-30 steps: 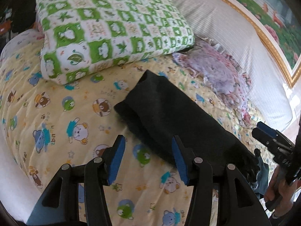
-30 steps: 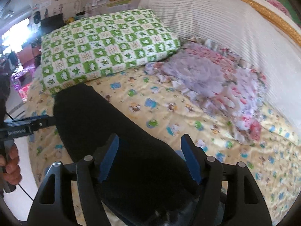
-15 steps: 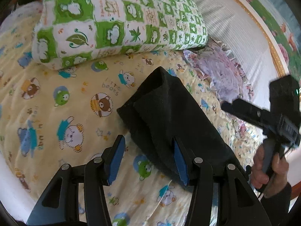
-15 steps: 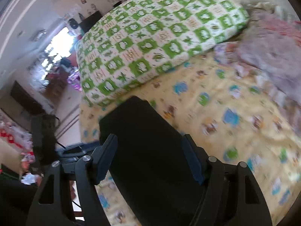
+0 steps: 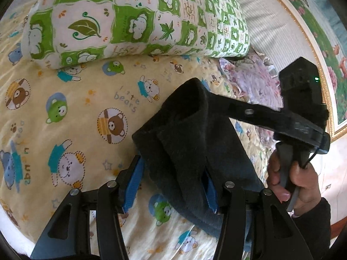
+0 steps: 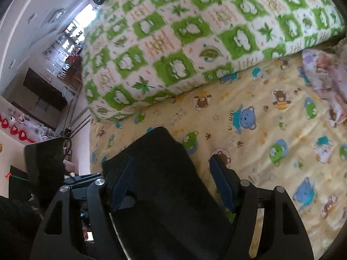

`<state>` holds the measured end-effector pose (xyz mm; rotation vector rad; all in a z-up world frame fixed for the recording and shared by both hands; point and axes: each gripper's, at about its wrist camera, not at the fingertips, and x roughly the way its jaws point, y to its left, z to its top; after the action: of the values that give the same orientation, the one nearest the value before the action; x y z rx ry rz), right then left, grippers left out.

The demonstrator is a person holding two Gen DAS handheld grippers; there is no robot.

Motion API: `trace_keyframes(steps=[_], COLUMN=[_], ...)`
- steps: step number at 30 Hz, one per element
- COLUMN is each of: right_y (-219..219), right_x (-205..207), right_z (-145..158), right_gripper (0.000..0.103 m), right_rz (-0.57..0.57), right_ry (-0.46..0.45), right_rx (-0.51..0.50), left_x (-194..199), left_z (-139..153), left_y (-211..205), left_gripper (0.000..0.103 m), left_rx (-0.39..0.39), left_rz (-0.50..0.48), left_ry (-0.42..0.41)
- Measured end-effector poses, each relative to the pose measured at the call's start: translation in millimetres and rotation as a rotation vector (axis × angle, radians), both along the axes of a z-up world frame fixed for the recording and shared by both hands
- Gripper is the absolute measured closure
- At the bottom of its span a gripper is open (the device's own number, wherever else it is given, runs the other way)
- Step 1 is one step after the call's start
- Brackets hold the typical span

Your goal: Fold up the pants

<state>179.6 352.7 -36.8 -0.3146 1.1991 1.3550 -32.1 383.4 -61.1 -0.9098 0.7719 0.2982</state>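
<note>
The black pants (image 5: 190, 143) lie in a long folded strip on the yellow bear-print bed sheet (image 5: 71, 117). My left gripper (image 5: 171, 184) is open, its jaws straddling the near end of the strip, with fabric between the blue pads. My right gripper (image 6: 171, 184) is open too, its jaws either side of the far end of the pants (image 6: 160, 184). In the left wrist view the right gripper reaches in from the right, its tip hidden behind the raised far corner of the fabric.
A green-and-white checked pillow (image 5: 134, 17) lies at the head of the bed. A crumpled floral cloth (image 5: 253, 82) sits to its right. A padded white headboard (image 5: 271, 23) runs behind. The bed edge and room furniture (image 6: 47, 95) show at the left of the right wrist view.
Both grippers have moved forward onto the pants. The left one now has fabric between its jaws, and the right one has swung left to the far end, whose corner now stands raised.
</note>
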Motion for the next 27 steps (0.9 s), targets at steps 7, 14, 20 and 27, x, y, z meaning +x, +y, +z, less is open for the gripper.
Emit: trace_keyframes(steps=[7,14,20,27], right_y=[-2,-59,-135,-200], right_x=[-9,-19,-19,-19], right_z=[-2,36,72,82], right_gripper=[0.078,0.082,0.096,0.103], right_rz=[-0.016,-0.124,-0.255,-0.354], right_ry=[-0.035,-0.007,0.004,0.034], right_rx=[0.022,0.180,0.298,0.393], left_x=[15,13,21,35], left_z=[4,38,75,95], left_y=[-8,-34,-77,-124], left_gripper=[0.079,0.082,0.083,0.083], left_rx=[0.043,0.113,0.150,0.179], left_rz=[-0.022,-0.067,-0.146,-0.236], left_ry=[-0.005,-0.074,-0.149,-0.189])
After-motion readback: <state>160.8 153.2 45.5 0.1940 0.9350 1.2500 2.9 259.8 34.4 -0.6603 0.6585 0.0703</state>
